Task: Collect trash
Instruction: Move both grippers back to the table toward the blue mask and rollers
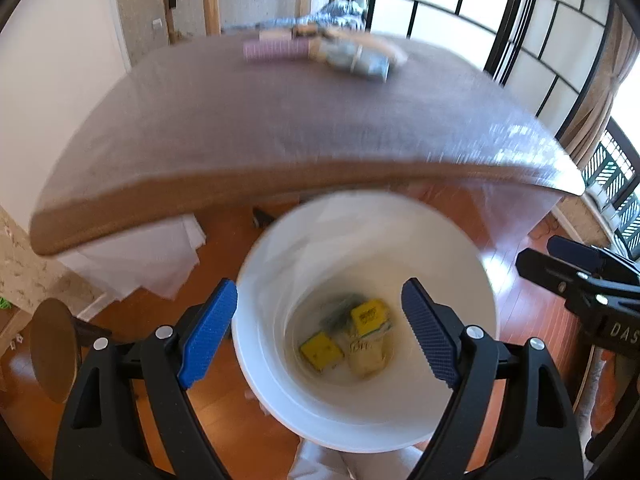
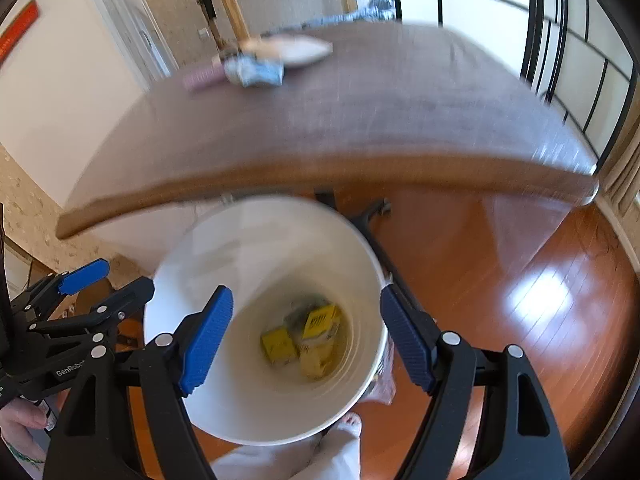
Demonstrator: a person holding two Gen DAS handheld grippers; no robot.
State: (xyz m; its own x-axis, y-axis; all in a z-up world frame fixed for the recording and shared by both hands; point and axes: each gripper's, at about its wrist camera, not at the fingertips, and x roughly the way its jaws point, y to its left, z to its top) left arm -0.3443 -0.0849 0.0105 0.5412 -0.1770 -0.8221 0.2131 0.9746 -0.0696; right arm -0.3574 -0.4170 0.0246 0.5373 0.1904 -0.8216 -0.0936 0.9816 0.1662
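- White bucket (image 1: 280, 248): round, plain, standing on the wood floor (image 2: 540, 280) just before the table (image 1: 280, 120) edge.
- Trash (image 1: 352, 340) at the bucket's bottom: yellow packets with dark print, crumpled pale wrapper; blurred.
- Left gripper (image 1: 320, 328): jaws spread, nothing between them, above the bucket.
- Right gripper (image 2: 306, 340): likewise released, empty, above the bucket.

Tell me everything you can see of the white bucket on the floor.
The white bucket is round, smooth-walled and looks like plastic. It stands upright and lidless on the wood floor, just in front of the brown table's edge, below both grippers. At its bottom lie small yellow packets and some greyish, blurred scraps. A clear bag seems to hang at its outer side. Nothing grips it.
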